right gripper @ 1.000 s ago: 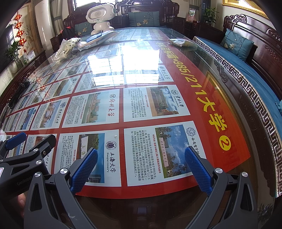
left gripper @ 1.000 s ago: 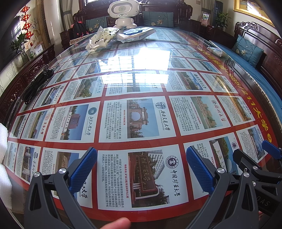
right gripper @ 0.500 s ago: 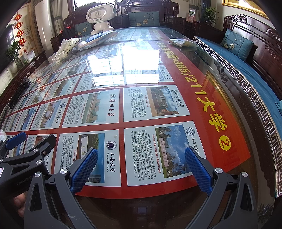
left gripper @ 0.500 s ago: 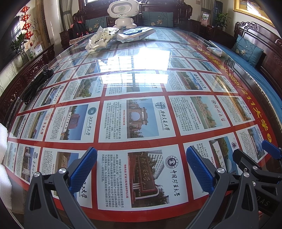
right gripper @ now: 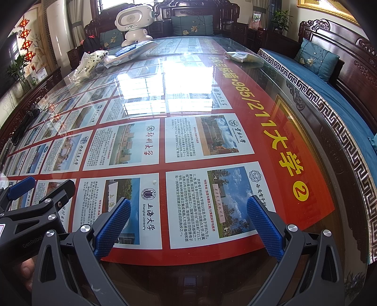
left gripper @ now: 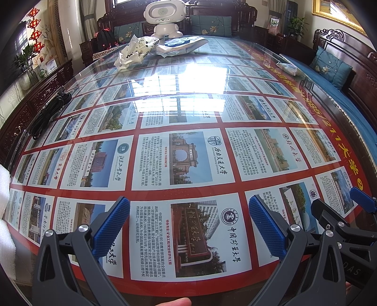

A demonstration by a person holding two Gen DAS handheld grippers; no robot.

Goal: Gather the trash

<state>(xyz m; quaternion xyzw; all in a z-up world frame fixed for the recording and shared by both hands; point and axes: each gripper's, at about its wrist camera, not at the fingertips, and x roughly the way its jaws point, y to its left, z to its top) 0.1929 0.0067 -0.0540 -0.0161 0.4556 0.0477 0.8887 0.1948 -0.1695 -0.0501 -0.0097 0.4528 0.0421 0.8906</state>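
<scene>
A crumpled white plastic bag [left gripper: 135, 51] lies at the far end of the long glass-topped table [left gripper: 188, 113]; it also shows in the right wrist view [right gripper: 90, 62]. A flat white and blue package [left gripper: 181, 46] lies beside it, seen too in the right wrist view [right gripper: 128, 53]. A small clear wrapper [left gripper: 287, 68] lies at the far right edge, seen in the right wrist view [right gripper: 242, 56]. My left gripper [left gripper: 188, 219] and my right gripper [right gripper: 188, 216] are both open and empty, low over the near end, side by side and far from the trash.
A white toy robot [left gripper: 165, 16] stands at the far end. Black cables [left gripper: 47, 113] lie along the left edge. White foam [left gripper: 4, 211] sits at the near left. A blue cushioned bench [right gripper: 318, 77] runs along the right side.
</scene>
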